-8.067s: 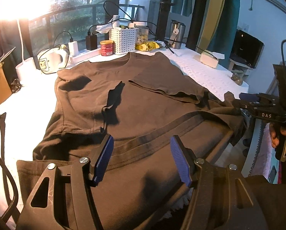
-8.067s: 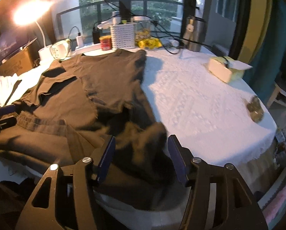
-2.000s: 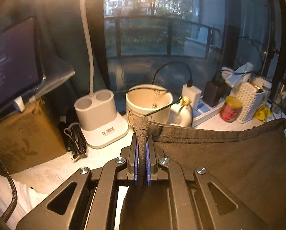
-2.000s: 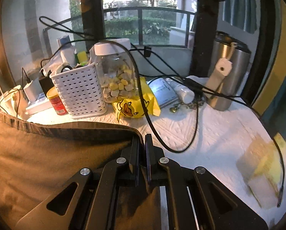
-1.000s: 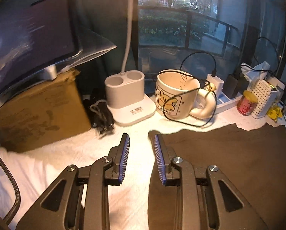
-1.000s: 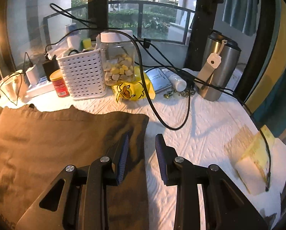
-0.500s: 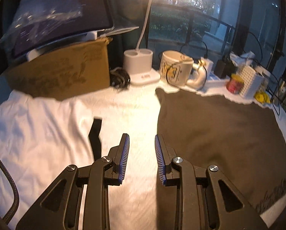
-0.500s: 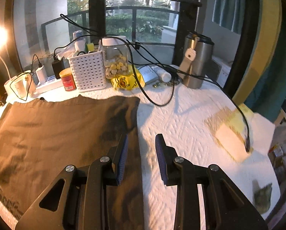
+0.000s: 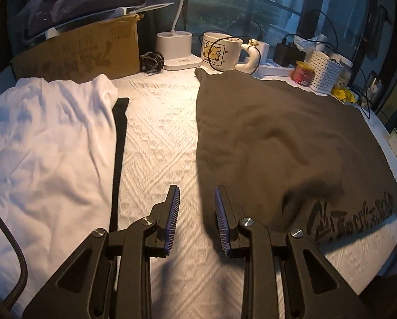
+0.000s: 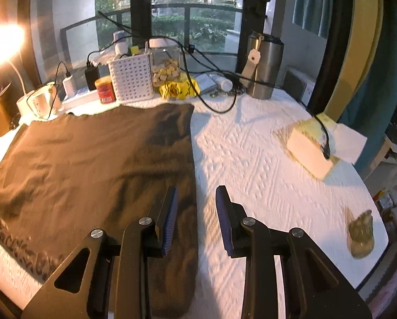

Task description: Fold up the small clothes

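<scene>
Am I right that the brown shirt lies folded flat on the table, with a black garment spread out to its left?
Not quite. The brown shirt does lie folded flat, but the garment to its left is white, not black, as the left wrist view shows.

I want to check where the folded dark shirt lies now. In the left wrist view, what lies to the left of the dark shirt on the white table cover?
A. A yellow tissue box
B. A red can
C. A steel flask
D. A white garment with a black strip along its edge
D: the white garment lies left of the dark shirt, with a black strip along its edge and bare table cover between them.
</scene>
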`<state>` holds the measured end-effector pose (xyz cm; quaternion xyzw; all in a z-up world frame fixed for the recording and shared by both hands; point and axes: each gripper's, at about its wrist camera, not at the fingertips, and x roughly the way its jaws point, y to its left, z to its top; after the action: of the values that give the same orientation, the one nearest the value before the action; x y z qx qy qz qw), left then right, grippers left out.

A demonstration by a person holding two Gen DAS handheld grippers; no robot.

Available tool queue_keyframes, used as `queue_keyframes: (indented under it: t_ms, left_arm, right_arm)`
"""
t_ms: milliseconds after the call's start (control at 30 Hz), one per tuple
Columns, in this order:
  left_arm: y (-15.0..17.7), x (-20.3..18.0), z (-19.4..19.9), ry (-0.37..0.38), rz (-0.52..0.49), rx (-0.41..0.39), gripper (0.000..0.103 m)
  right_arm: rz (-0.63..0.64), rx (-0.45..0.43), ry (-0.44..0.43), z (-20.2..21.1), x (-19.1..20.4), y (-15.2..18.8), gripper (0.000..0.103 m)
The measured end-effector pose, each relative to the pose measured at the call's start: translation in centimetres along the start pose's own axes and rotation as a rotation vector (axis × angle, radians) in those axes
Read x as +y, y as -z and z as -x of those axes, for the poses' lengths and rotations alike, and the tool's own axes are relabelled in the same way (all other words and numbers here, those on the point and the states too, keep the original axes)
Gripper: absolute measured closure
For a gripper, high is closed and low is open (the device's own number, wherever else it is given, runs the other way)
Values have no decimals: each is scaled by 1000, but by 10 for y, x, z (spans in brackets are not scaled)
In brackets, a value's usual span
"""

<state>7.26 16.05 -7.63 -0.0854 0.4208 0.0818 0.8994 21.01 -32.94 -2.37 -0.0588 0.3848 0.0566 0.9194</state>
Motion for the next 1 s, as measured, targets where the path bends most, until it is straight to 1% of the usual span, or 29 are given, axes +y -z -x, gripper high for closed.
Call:
queue_keyframes:
  t_ms: [33, 67, 100, 167, 233, 300, 333, 367, 433, 533, 633, 767, 867, 900, 933, 967, 1000]
  left_arm:
    - [3, 1, 1, 3, 11, -1, 59]
    - [5, 2, 3, 10, 19, -4, 49]
    - [8, 1, 4, 20, 20, -5, 47]
    - [12, -4, 6, 35, -2, 3, 47]
    - [15, -9, 7, 39, -30, 10, 47]
    - [17, -12, 6, 31, -42, 18, 47]
    - [18, -13, 5, 26, -47, 24, 47]
    - [20, -13, 5, 22, -51, 29, 47]
    - [22, -14, 3, 17, -63, 38, 47]
    - [25, -15, 0, 18, -94, 53, 47]
    - [26, -16, 2, 32, -101, 49, 47]
    - [28, -15, -3, 55, -87, 60, 47]
    - [30, -16, -4, 66, -84, 52, 47]
    - [30, -16, -4, 71, -90, 44, 50]
    - [31, -17, -5, 79, -100, 32, 53]
    - [31, -18, -6, 84, -114, 22, 62]
    - [30, -18, -7, 83, -124, 17, 72]
  right_arm:
    - [4, 6, -5, 2, -1, 5, 71]
    - [8, 13, -8, 4, -1, 10, 71]
    - [11, 21, -9, 6, -2, 16, 71]
    - [0, 34, -18, 8, -5, 26, 70]
    - [-45, 54, -64, 9, -10, 37, 70]
    - [-85, 69, -104, 12, -14, 47, 64]
    - [-107, 76, -125, 13, -14, 55, 57]
    - [-107, 76, -125, 13, -14, 55, 54]
    - [-134, 92, -159, 15, -14, 64, 54]
    - [-161, 102, -179, 22, -13, 74, 54]
    - [-207, 110, -199, 26, -16, 84, 54]
    - [-208, 127, -206, 20, -8, 92, 54]
    - [-212, 102, -218, 20, -6, 93, 54]
    - [-221, 93, -231, 19, -6, 94, 55]
    - [-225, 89, -240, 19, -7, 94, 61]
    - [-228, 91, -251, 17, -7, 94, 73]
    - [-226, 93, -259, 16, -6, 94, 83]
